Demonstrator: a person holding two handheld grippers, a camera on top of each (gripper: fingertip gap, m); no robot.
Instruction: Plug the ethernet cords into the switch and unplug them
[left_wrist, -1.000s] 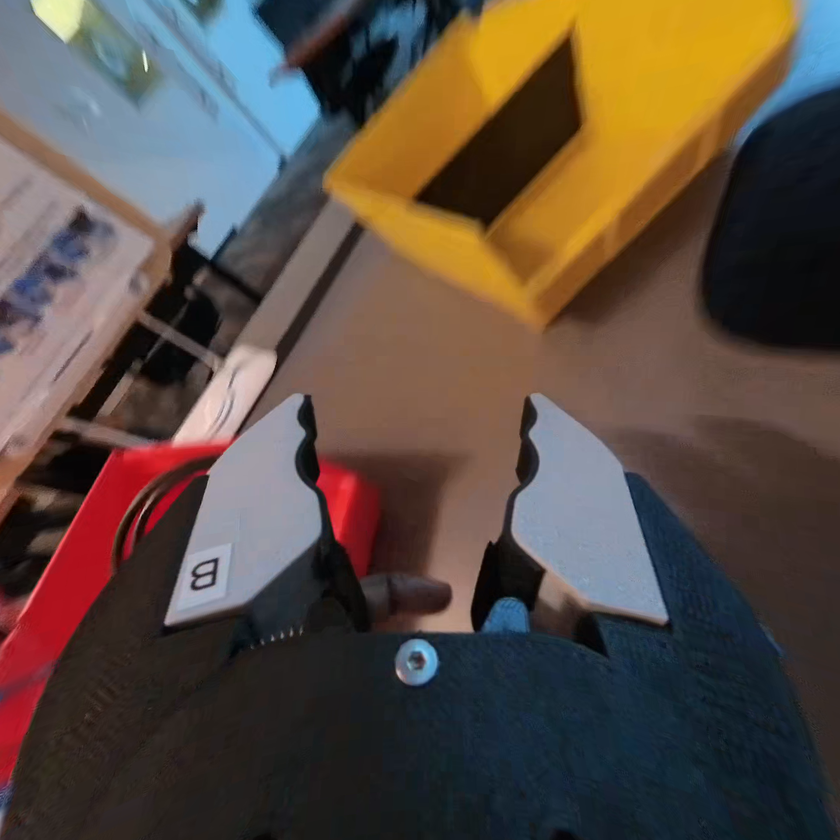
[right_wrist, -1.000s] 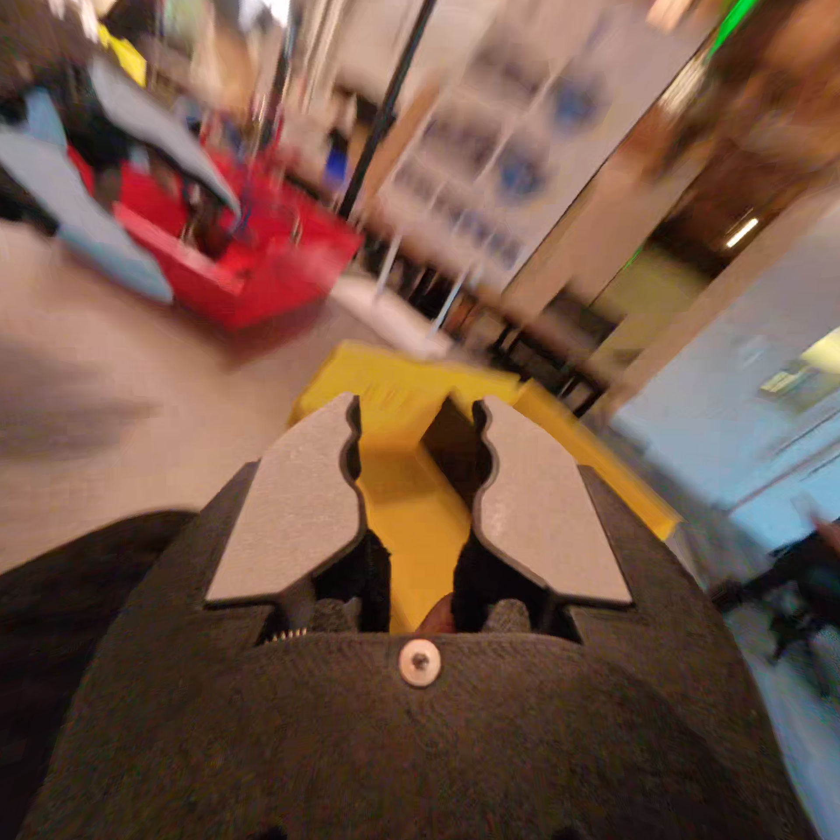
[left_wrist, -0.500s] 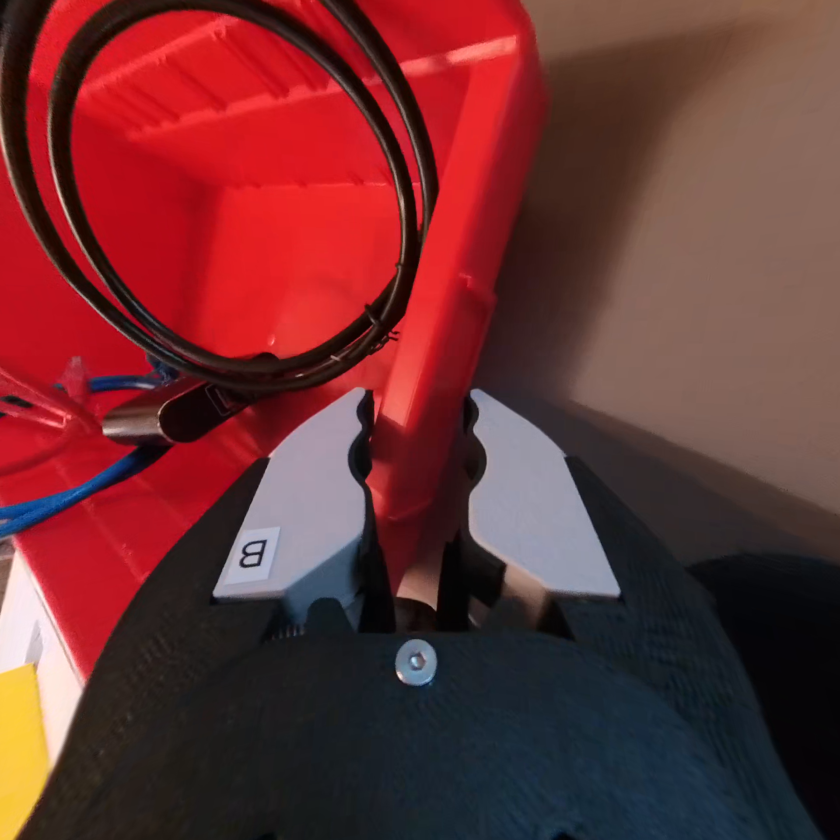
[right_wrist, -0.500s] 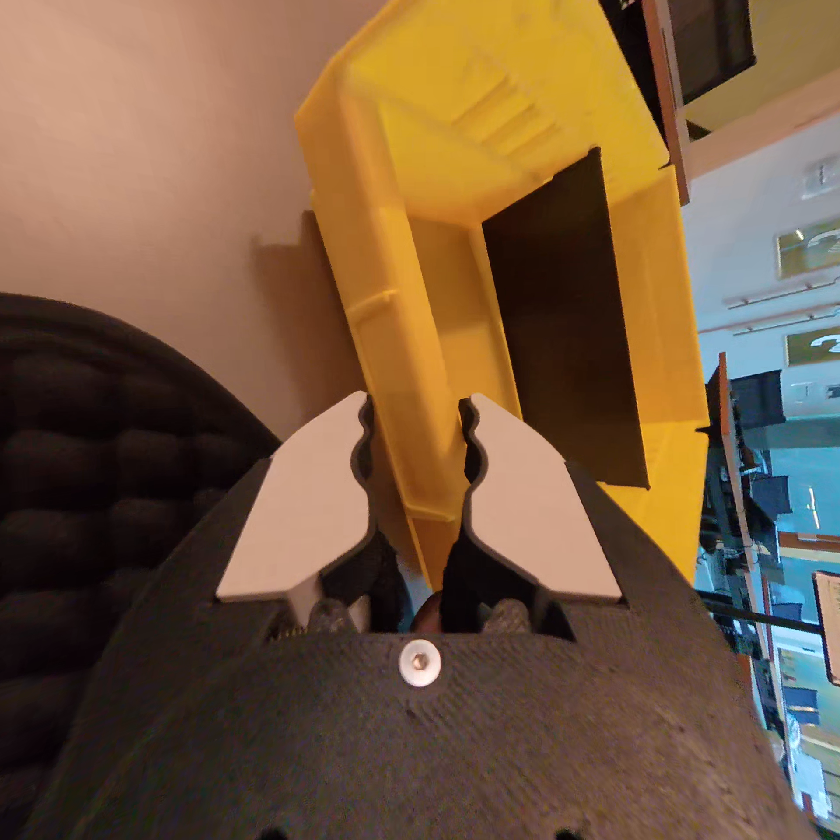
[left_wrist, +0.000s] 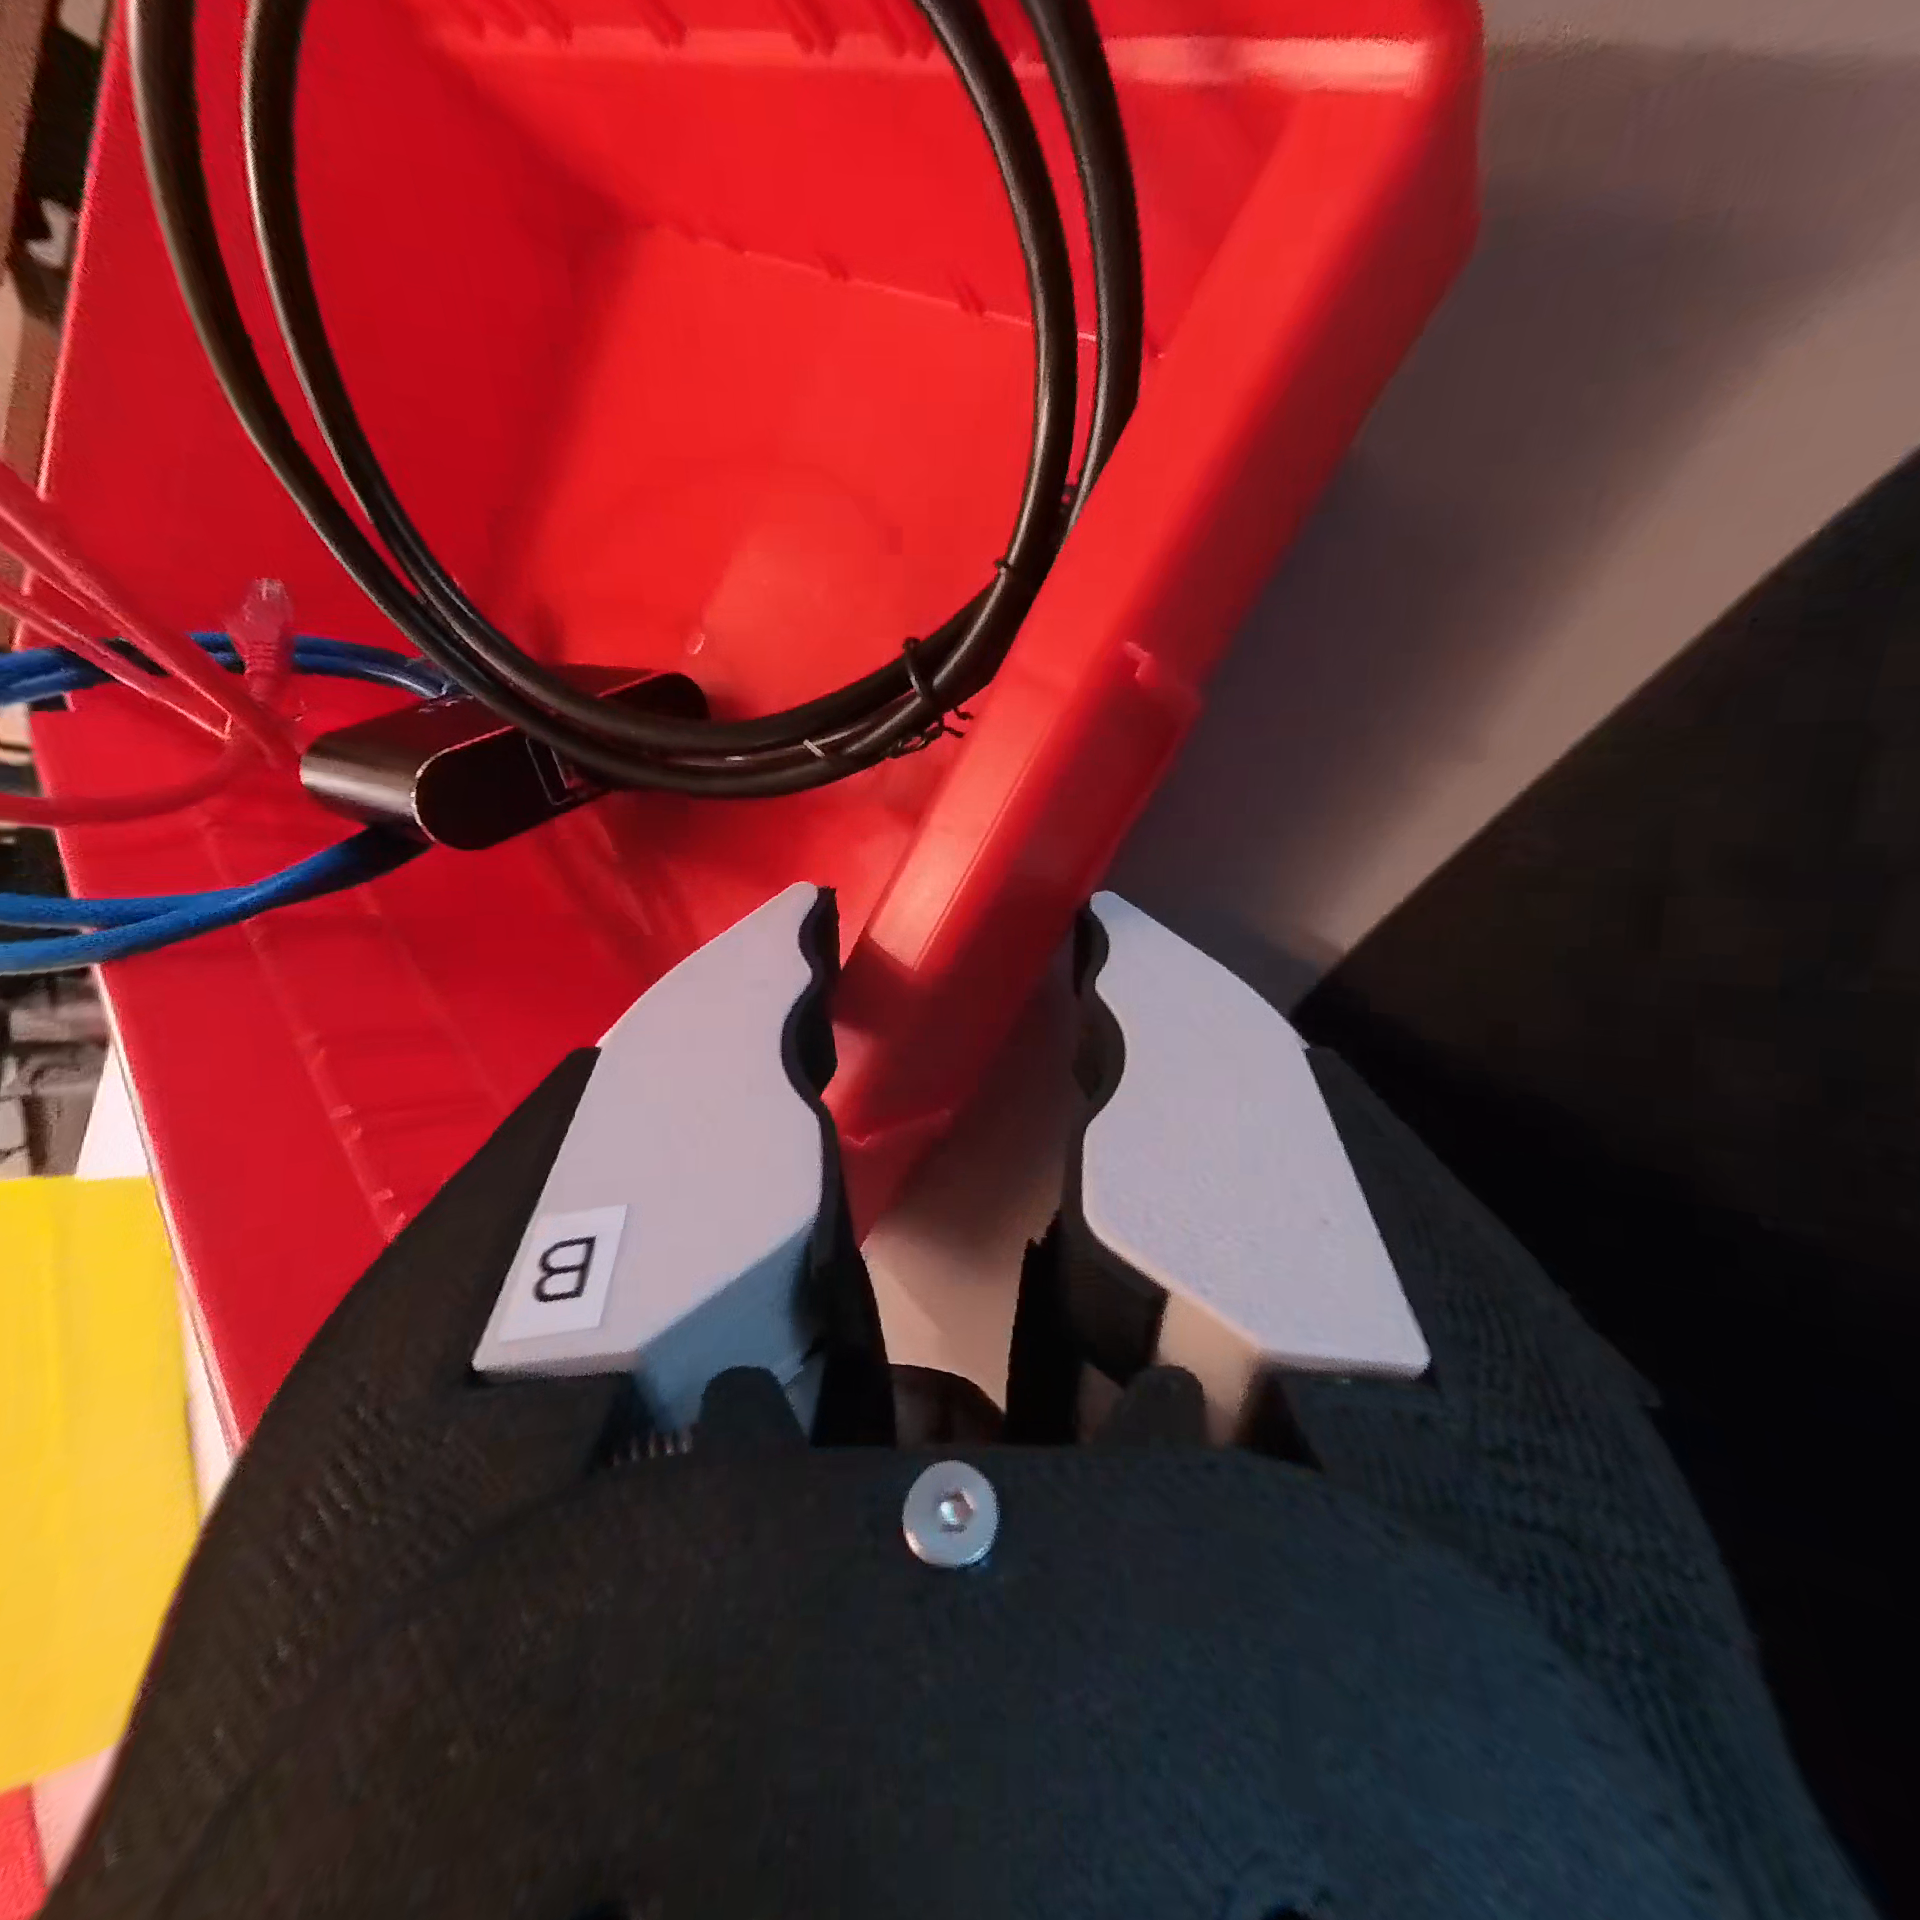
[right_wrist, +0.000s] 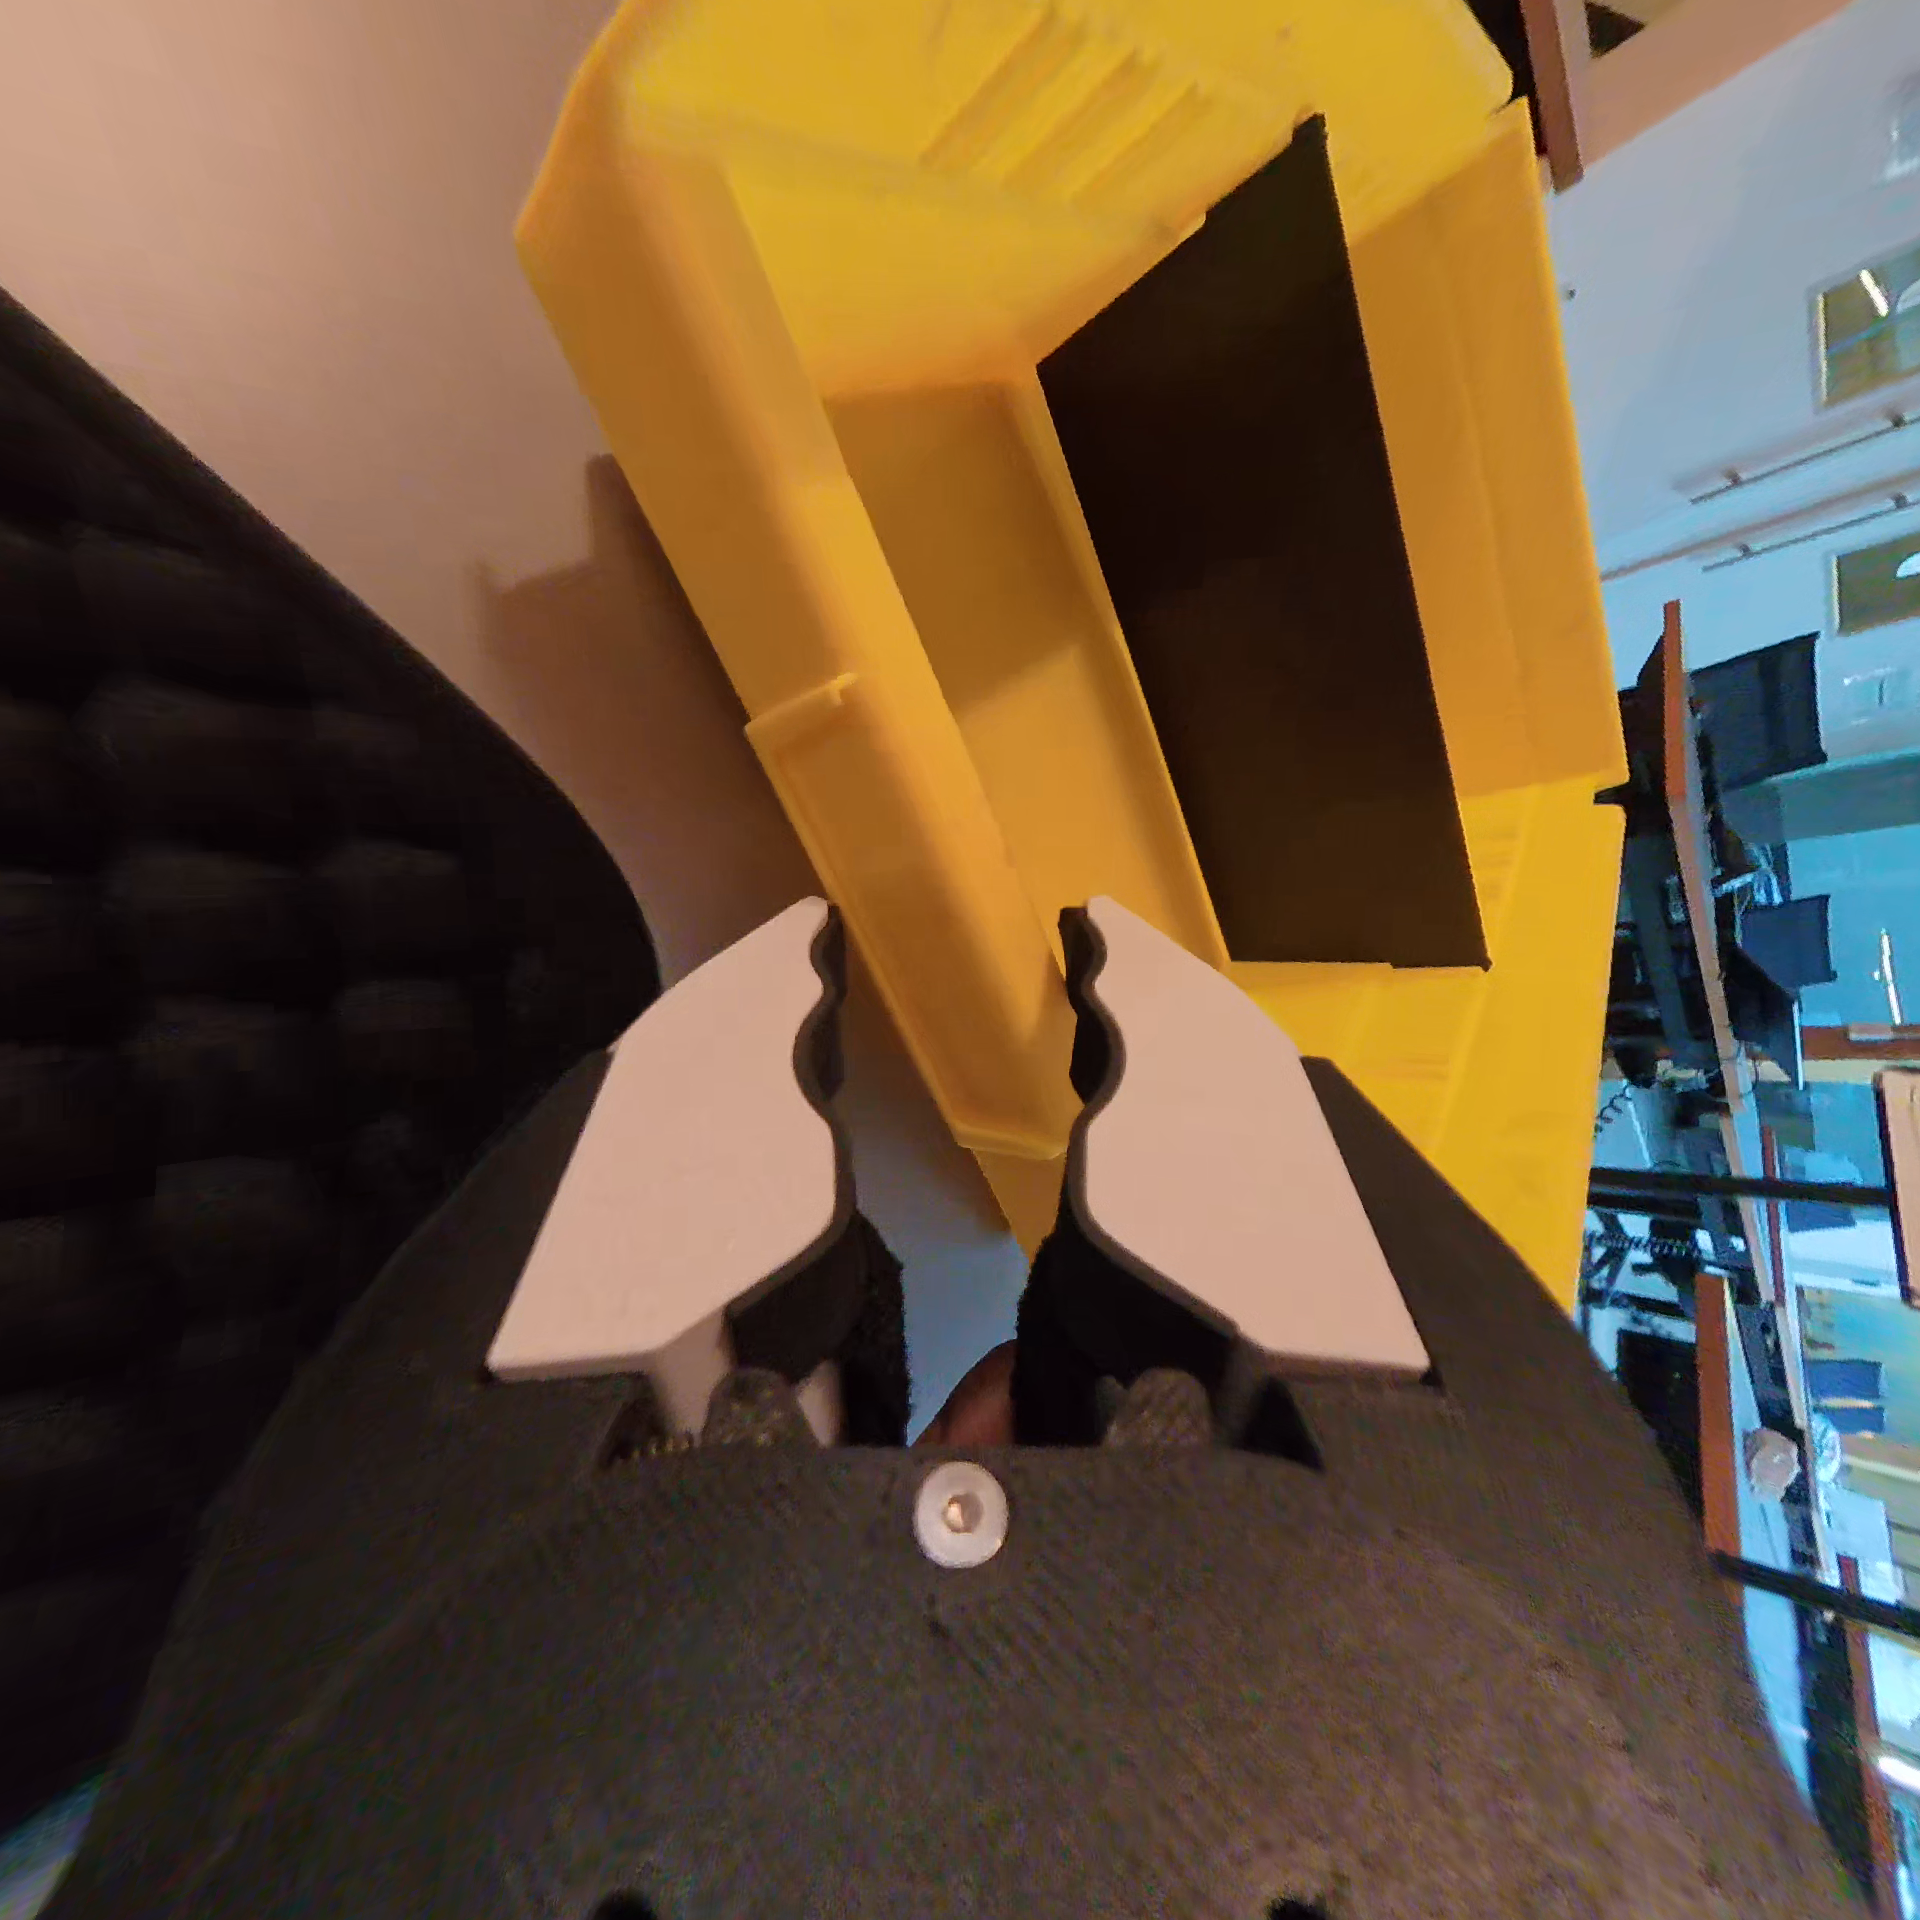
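My left gripper (left_wrist: 951, 925) is shut on the near corner of the side wall of a red bin (left_wrist: 1299, 436), one finger inside and one outside. In the bin lie a coiled black cable (left_wrist: 1060, 436), a small black and silver device (left_wrist: 488, 774), blue ethernet cords (left_wrist: 208, 904) and a red cord with a clear plug (left_wrist: 265, 623). My right gripper (right_wrist: 945, 935) is shut on the near end of the left wall of a yellow bin (right_wrist: 727, 436). A flat black thing (right_wrist: 1247, 571) fills that bin's inside; I cannot tell what it is.
Both bins rest on a beige table (right_wrist: 260, 156). A black padded mat (right_wrist: 260, 831) lies to the left of the yellow bin and shows at the right in the left wrist view (left_wrist: 1662, 935). A yellow patch (left_wrist: 83, 1455) is at the lower left. Shelves and office clutter (right_wrist: 1766, 935) lie beyond the table. Across from one pair of fingers to the other is roughly 60 centimetres.
One second ago both grippers were open and off the bins. They swung down and closed over the bin walls. Since half a second ago the views have shifted slightly along the walls.
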